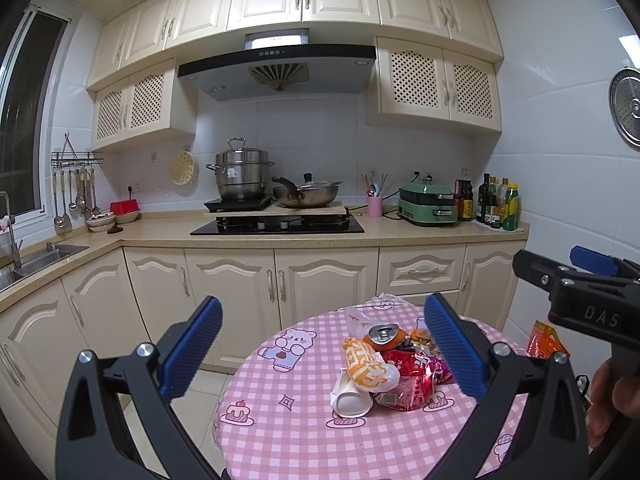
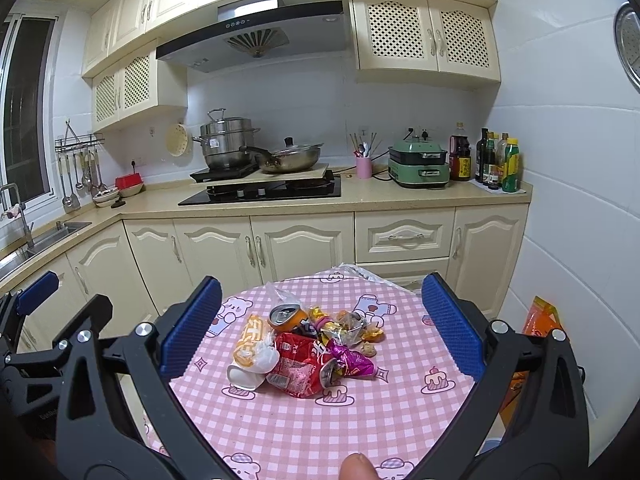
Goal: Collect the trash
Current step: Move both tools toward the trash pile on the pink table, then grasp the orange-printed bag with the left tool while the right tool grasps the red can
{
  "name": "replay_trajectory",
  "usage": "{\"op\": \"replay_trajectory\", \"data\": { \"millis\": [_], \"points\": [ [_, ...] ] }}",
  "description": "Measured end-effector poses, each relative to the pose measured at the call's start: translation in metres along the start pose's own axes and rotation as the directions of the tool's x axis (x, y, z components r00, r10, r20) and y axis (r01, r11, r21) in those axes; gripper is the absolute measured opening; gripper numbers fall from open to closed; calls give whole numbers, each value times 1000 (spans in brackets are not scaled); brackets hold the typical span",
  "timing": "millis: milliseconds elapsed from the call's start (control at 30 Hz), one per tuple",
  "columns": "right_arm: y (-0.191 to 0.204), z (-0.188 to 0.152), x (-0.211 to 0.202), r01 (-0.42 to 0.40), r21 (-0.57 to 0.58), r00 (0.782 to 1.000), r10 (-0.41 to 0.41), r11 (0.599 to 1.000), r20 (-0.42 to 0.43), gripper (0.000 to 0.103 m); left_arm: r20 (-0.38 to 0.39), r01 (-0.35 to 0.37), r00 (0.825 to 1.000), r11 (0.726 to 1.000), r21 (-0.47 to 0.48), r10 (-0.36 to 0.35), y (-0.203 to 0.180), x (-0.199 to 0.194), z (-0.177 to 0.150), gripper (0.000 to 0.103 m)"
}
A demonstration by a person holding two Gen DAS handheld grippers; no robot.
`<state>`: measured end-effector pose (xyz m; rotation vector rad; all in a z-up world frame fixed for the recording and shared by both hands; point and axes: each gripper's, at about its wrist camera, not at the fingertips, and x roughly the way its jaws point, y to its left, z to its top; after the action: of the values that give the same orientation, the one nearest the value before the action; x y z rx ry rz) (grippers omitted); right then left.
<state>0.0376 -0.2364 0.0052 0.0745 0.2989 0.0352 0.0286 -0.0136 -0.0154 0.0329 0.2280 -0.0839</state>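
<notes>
Cream cabinets (image 1: 320,276) — white tiled walls (image 1: 560,120).

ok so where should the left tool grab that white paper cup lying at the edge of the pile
Grip the white paper cup across its crumpled side walls, coming from above on the near left side. It lies tipped over at the pile's near left corner, mouth facing the camera, with bare tablecloth beside it. The yellow-white wrapper leans on its far side, so approaching from there is probably blocked.
</notes>
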Motion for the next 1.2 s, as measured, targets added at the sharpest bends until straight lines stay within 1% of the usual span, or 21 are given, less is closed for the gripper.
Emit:
{"op": "replay_trajectory", "data": {
  "millis": [233, 333, 467, 567, 633, 700, 800, 900, 1000, 1033, 1133, 1200],
  "points": [
    [-2, 3, 15, -1, -3, 1000, 1, 1000, -24, 98, -30, 0, 1000, 1000, -9, 0, -2, 18, 0, 99],
    [-5, 5, 23, 0, 1, 999, 0, 1000, -40, 98, -50, 5, 999, 1000, 3, -5, -6, 28, -2, 99],
    [-13, 5, 37, -2, 7, 997, 2, 1000, -76, 98, -108, 27, 994, 1000, 16, -25, -10, 48, -12, 99],
    [-23, -2, 49, 5, 13, 994, -4, 1000, -113, 98, -165, 51, 985, 999, 6, -49, -13, 64, -24, 99],
    [-33, -10, 60, 14, 32, 989, -9, 999, -147, 98, -208, 65, 976, 998, 16, -61, -16, 77, -34, 99],
    [-45, -19, 72, 36, 57, 982, -25, 998, -188, 98, -241, 67, 969, 997, 36, -56, -20, 90, -42, 99],
    [-61, -31, 88, 55, 96, 971, -31, 994, -237, 98, -294, 85, 953, 995, 52, -66, -25, 114, -54, 99],
    [-69, -41, 102, 72, 112, 959, -38, 991, -281, 98, -354, 107, 932, 993, 48, -83, -30, 142, -66, 99],
    [-77, -50, 116, 90, 129, 946, -45, 988, -320, 98, -405, 123, 909, 992, 22, -104, -33, 173, -77, 99],
    [-77, -52, 118, 95, 127, 944, -49, 987, -326, 98, -423, 136, 898, 991, 11, -118, -35, 185, -82, 99],
    [-79, -59, 127, 102, 131, 936, -50, 986, -348, 98, -456, 148, 882, 989, 26, -120, -42, 208, -92, 99],
    [-79, -64, 132, 106, 125, 930, -54, 986, -364, 98, -467, 176, 873, 984, 32, -141, -46, 219, -97, 99]
  ]
}}
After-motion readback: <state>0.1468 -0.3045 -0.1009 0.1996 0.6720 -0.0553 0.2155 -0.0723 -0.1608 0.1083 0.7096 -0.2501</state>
